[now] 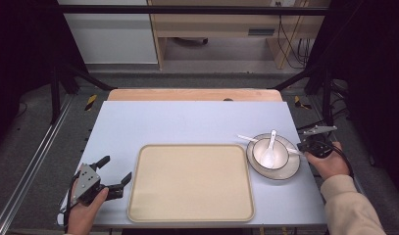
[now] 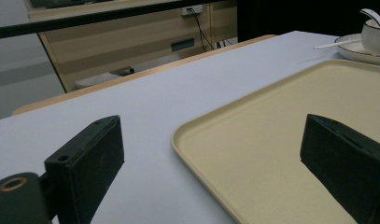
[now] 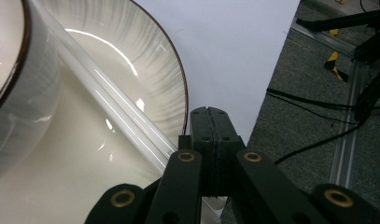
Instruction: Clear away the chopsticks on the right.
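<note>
Right gripper point(image 3: 210, 116) at plate point(image 3: 159, 60) rim, jaws pressed together, nothing visibly between them. Chopsticks point(image 3: 117, 109) run diagonally across plate, near end passing under jaws. Bowl point(image 3: 19, 88) wall at left on plate. Table point(image 3: 225, 51) beyond; floor point(image 3: 309, 112) with cables at right.

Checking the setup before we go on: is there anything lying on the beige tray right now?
No, the beige tray is bare, while the bowl with its spoon sits on the plate beside it.

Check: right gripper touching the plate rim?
Touching. The right gripper view shows the right gripper with its jaws pressed together at the rim of the plate, where the white chopsticks also end.
</note>
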Motion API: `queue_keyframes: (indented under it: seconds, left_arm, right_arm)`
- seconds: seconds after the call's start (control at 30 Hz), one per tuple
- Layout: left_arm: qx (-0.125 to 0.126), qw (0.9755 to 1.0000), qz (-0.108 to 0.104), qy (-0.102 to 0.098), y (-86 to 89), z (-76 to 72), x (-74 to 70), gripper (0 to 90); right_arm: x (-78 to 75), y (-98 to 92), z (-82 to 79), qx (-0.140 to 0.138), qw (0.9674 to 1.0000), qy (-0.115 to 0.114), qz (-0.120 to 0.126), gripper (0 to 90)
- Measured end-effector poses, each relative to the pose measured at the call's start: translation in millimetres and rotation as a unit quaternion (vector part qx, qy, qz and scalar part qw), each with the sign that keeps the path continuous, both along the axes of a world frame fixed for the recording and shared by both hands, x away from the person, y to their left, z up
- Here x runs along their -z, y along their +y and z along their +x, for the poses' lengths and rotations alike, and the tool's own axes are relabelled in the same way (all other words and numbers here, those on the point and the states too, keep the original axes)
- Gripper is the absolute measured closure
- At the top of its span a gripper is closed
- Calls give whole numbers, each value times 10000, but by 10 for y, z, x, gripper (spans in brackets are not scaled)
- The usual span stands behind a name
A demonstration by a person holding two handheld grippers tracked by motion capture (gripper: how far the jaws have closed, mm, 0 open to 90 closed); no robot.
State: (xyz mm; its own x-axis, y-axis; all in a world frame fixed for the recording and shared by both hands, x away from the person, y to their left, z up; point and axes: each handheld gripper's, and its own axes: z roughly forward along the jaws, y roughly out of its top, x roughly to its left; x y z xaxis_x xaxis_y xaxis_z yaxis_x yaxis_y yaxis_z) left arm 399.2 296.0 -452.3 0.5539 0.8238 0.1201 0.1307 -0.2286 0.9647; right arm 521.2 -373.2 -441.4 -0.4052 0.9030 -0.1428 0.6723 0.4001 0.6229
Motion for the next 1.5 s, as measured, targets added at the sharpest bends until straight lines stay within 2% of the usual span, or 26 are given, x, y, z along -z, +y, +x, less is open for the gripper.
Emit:
queue_keyframes:
  seconds: [0.1,0.27,0.37,0.43,0.47,0.5,0.53,0.77,1.1,1.27,1.5]
  left_arm:
    - [4,10000,7,12,1,3,4,59]
    - [0,10000,7,6,4,5,-1,59]
    - [0,10000,9,1,8,4,-3,59]
    - [12,10000,33,-6,4,5,-5,59]
    - [15,10000,42,-11,2,5,-8,59]
    - [15,10000,42,-11,2,5,-8,59]
    - [29,10000,52,-8,-4,6,-8,59]
    - [44,9999,102,10,-11,8,-3,59]
    - [77,9999,124,32,-15,12,2,59]
    - [78,9999,133,37,-16,12,3,59]
    - [96,9998,150,50,-19,13,5,59]
  right_arm:
    - [4,-3,-33,-4,10000,-12,19,900]
    - [11,-14,-149,29,9997,-29,228,900]
    - [-15,-38,-220,54,9983,-361,452,900]
    - [-31,-25,-253,-157,9963,-554,640,892]
    - [-33,-8,-264,-314,9958,-590,629,886]
    - [-33,-8,-264,-314,9958,-590,629,886]
    - [-42,36,-287,-494,9950,-578,652,880]
    - [-7,55,-262,-750,9943,-472,592,853]
    - [20,43,-200,-748,9946,-454,562,813]
    - [41,34,-138,-689,9951,-341,620,791]
    - [86,33,-89,-756,9953,-235,551,802]
